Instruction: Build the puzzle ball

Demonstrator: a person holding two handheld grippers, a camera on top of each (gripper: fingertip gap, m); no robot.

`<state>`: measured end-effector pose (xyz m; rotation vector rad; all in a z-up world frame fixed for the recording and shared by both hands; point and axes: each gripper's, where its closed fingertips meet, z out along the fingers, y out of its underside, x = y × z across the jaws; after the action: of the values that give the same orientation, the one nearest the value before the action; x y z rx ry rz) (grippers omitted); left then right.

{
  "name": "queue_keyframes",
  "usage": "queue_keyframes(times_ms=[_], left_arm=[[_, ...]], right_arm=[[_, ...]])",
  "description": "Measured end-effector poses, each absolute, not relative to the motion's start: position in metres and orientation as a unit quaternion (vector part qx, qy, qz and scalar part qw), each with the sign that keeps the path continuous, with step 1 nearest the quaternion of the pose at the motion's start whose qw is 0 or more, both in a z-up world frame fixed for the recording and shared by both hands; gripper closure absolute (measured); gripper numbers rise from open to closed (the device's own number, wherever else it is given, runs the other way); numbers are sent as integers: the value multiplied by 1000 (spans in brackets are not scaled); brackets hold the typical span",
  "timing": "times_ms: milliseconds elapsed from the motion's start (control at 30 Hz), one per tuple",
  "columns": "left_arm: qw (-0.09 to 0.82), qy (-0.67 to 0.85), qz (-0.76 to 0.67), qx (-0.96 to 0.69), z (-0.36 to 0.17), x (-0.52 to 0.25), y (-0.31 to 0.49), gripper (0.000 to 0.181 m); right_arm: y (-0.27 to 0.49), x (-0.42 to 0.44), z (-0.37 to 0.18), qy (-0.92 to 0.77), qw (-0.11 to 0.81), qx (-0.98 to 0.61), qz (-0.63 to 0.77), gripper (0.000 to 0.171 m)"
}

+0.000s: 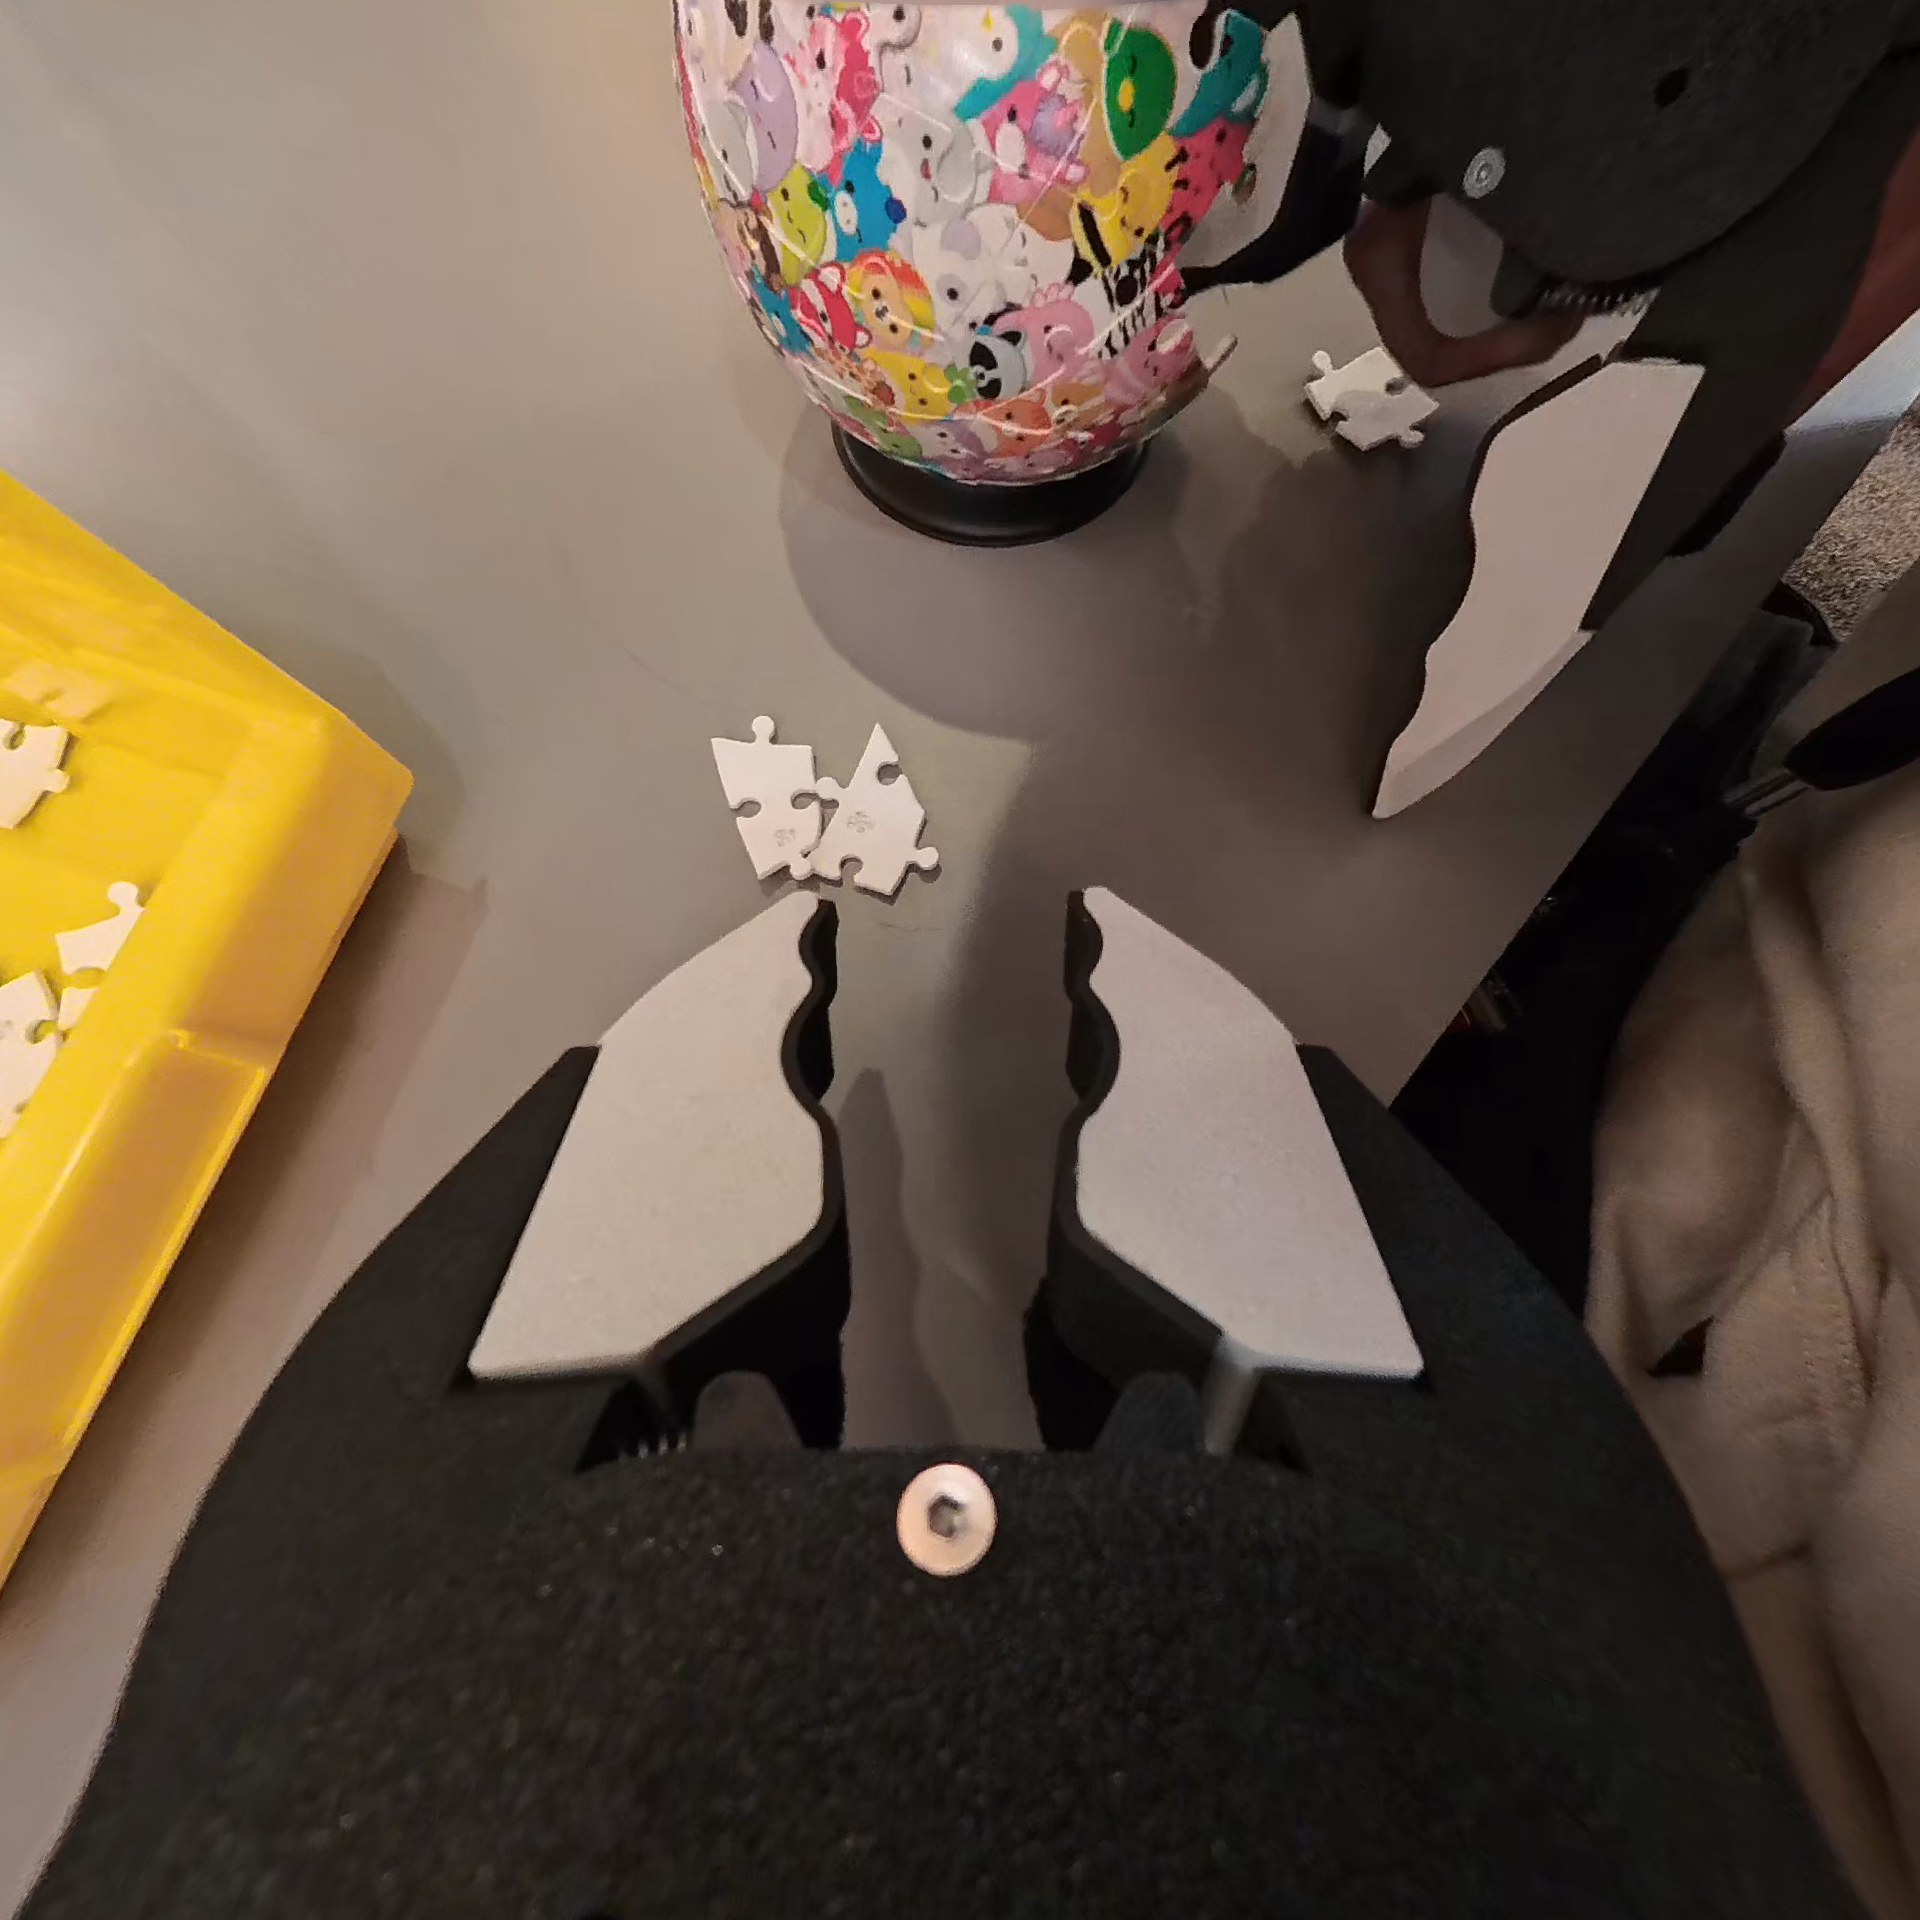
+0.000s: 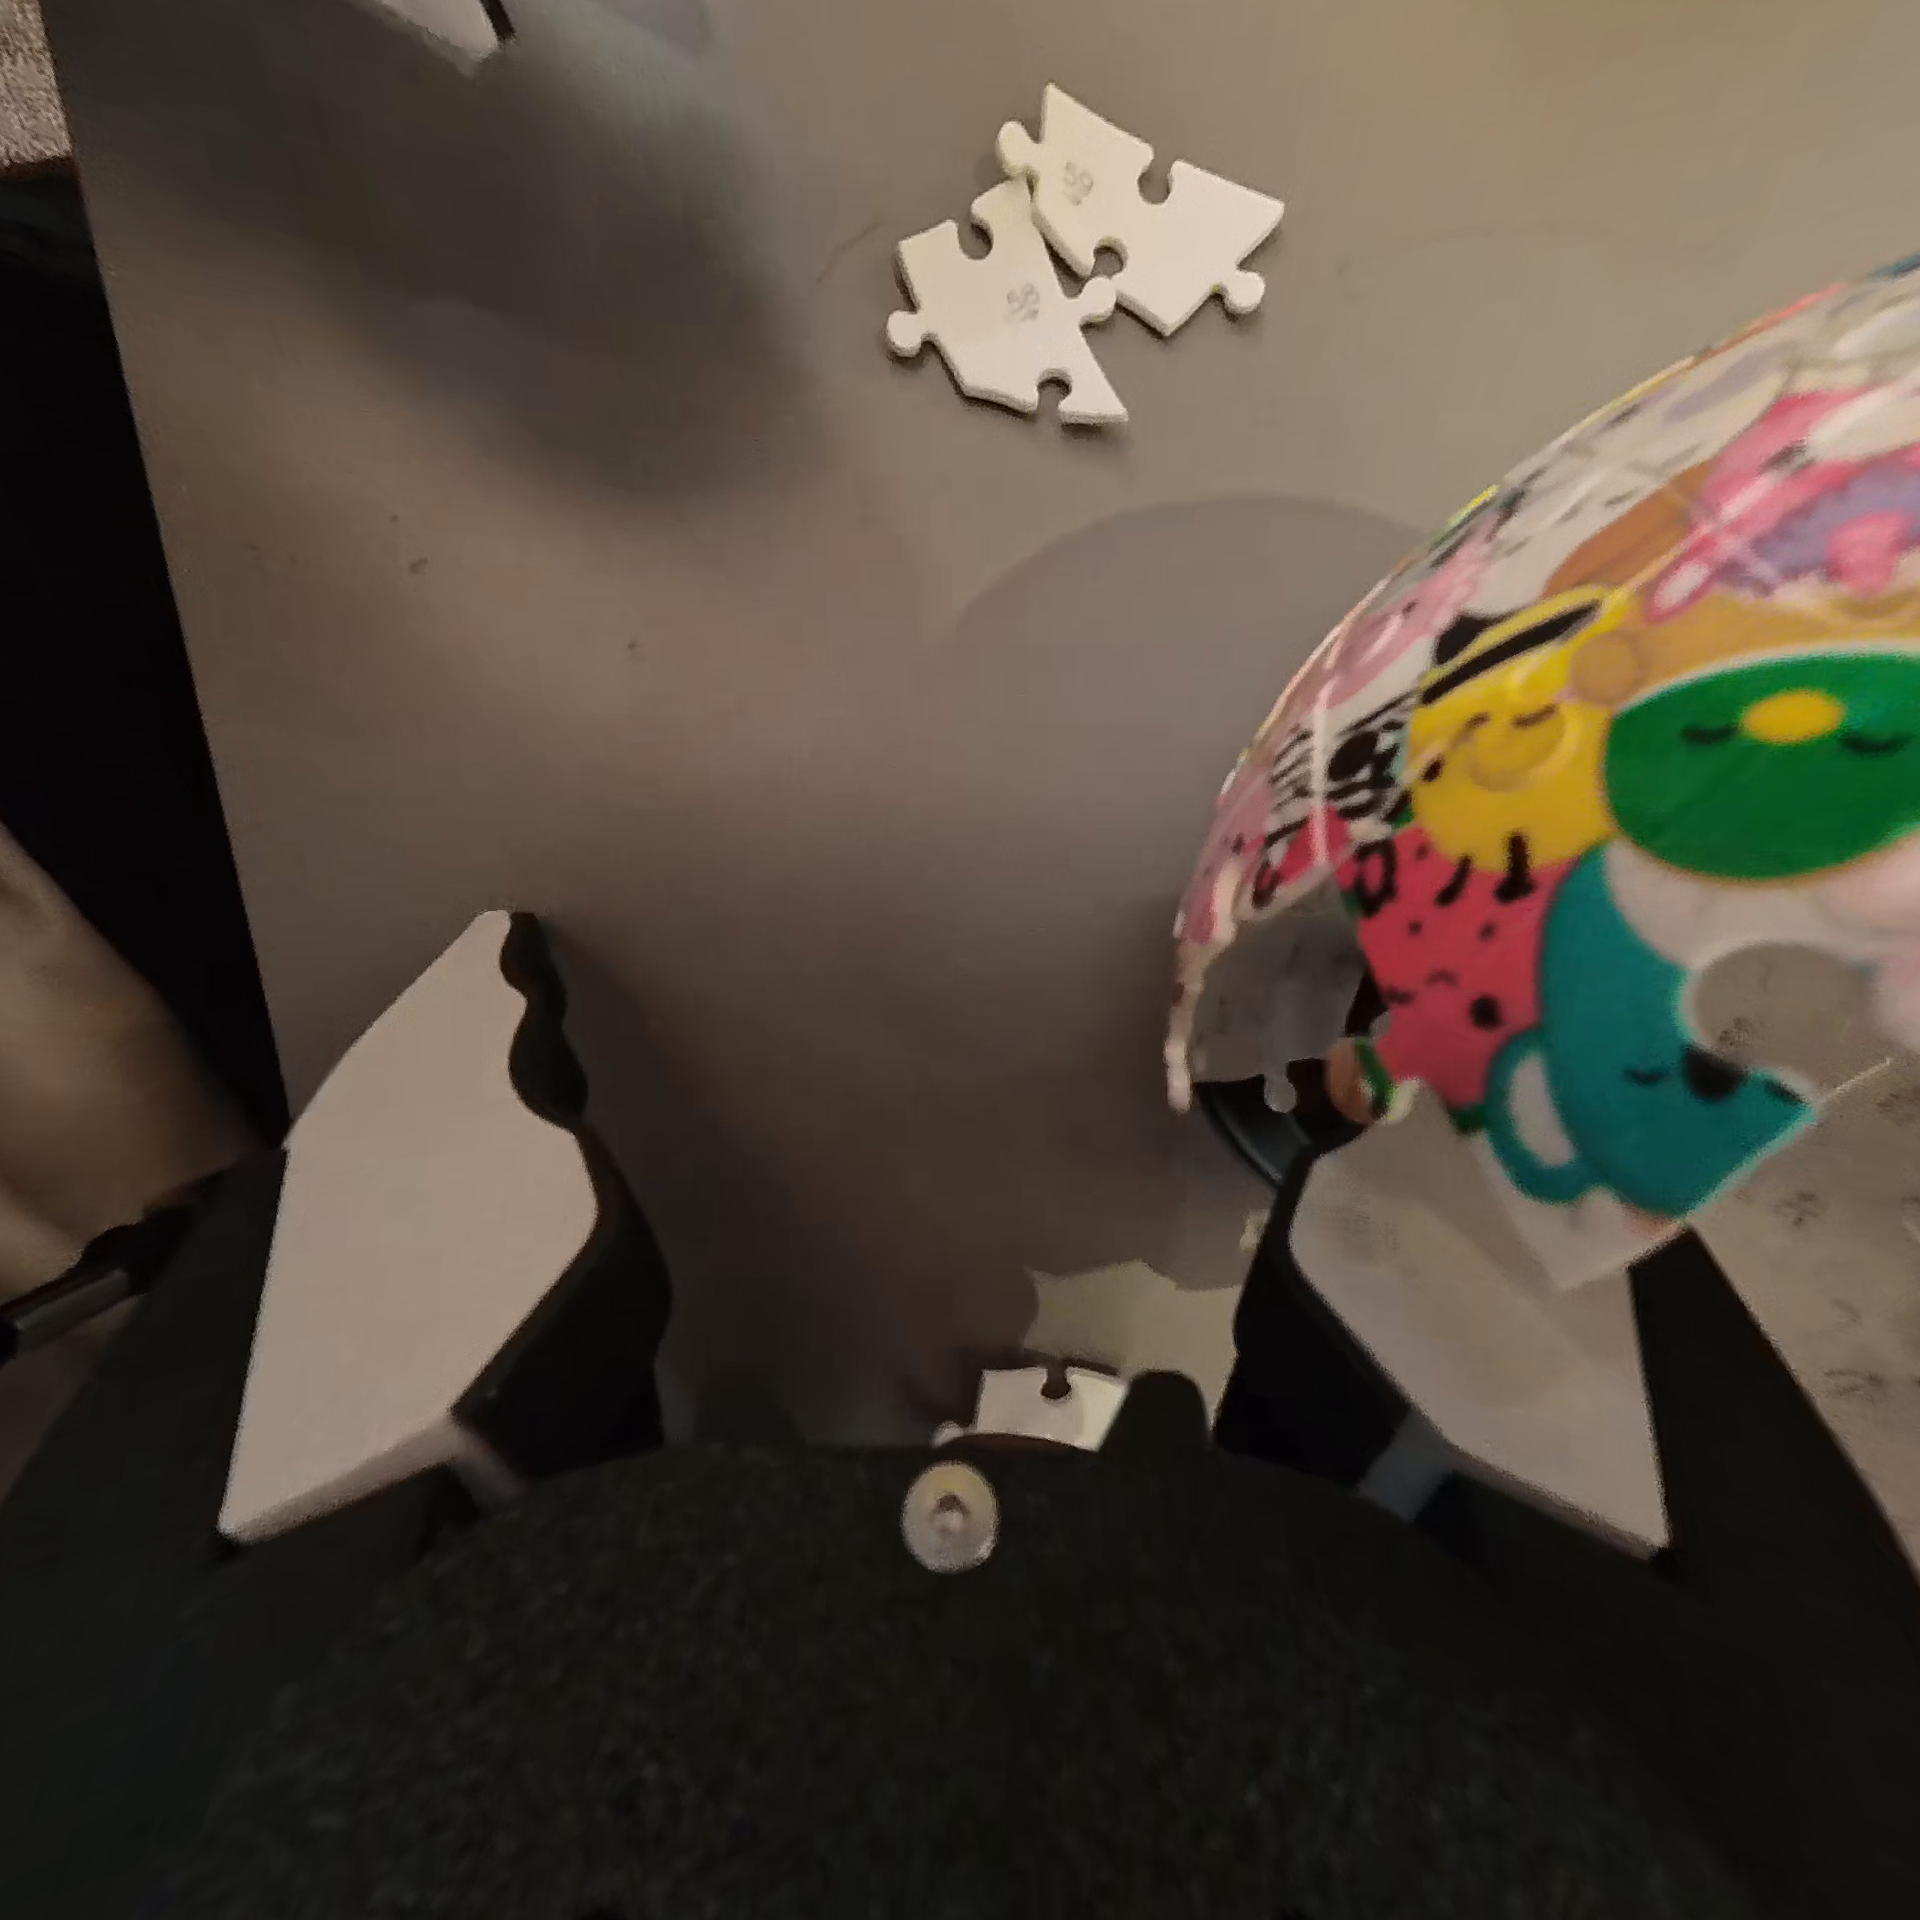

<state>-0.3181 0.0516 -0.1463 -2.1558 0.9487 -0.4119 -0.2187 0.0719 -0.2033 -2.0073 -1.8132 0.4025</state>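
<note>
In the left wrist view, the left gripper [image 1: 951, 904] hangs low over a grey table [image 1: 364, 416] with its jaws parted and nothing between them. Just ahead of its fingertips lie two white puzzle pieces [image 1: 821, 810], face down and touching each other. Beyond them the puzzle ball [image 1: 935, 239] stands on a black ring stand [image 1: 987, 499]; its shell is covered in bright cartoon figures. At the left edge sits a yellow tray [image 1: 239, 883] holding more white pieces, which only this view shows. To the right of the ball another white piece [image 1: 1366, 395] lies on the table. The right gripper [image 1: 1382, 447] comes in from the upper right with its fingers spread wide, one against the ball's side near the top and the other pointing down toward the table edge. A cream cloth [image 1: 1766, 1143] lies off the table at the right.

In the right wrist view, blurred in places, the right gripper [image 2: 914, 987] is wide open and holds nothing. Its right finger is partly hidden by the ball [image 2: 1662, 779], which fills the right side. This view alone shows a gap [image 2: 1278, 987] in the ball's shell, with the white inner faces of pieces and a bit of the dark stand [image 2: 1242, 1127] seen through it. The same two white pieces [image 2: 1070, 260] lie farther off on the table [image 2: 520, 520]. A white piece [image 2: 1049, 1397] shows just above the gripper's body, partly hidden.
</note>
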Motion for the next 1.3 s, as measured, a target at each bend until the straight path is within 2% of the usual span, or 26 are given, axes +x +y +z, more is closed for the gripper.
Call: queue_keyframes(times_ms=[67, 400, 633, 833, 867, 1000, 1100, 1167, 1200, 1300], left_arm=[[366, 367, -161, -840, -147, -319, 52, 140], [364, 365, -172, -839, -149, -319, 56, 140], [366, 366, -176, -837, -148, -318, 55, 139], [366, 368, -176, -836, -147, -320, 54, 140], [368, 369, -177, -835, -146, -320, 54, 140], [368, 372, -175, -834, -145, -322, 54, 139], [370, 372, -176, -833, -143, -324, 55, 139], [371, 376, -176, -831, -139, -325, 57, 139], [371, 379, -178, -829, -137, -324, 59, 139], [373, 390, -189, -820, -130, -320, 64, 138]], right_arm=[[73, -220, -202, -656, 208, -711, 145, 36], [70, -222, -203, -650, 205, -716, 150, 32], [73, -220, -200, -657, 210, -711, 137, 42], [75, -214, -201, -627, 189, -748, 107, 39], [77, -213, -201, -626, 186, -750, 101, 33], [82, -210, -198, -625, 189, -754, 72, 36], [89, -205, -191, -626, 206, -751, 26, 47], [92, -198, -185, -636, 228, -737, -15, 65], [95, -196, -181, -644, 246, -723, -34, 68], [83, -196, -182, -673, 267, -690, -17, 90]])
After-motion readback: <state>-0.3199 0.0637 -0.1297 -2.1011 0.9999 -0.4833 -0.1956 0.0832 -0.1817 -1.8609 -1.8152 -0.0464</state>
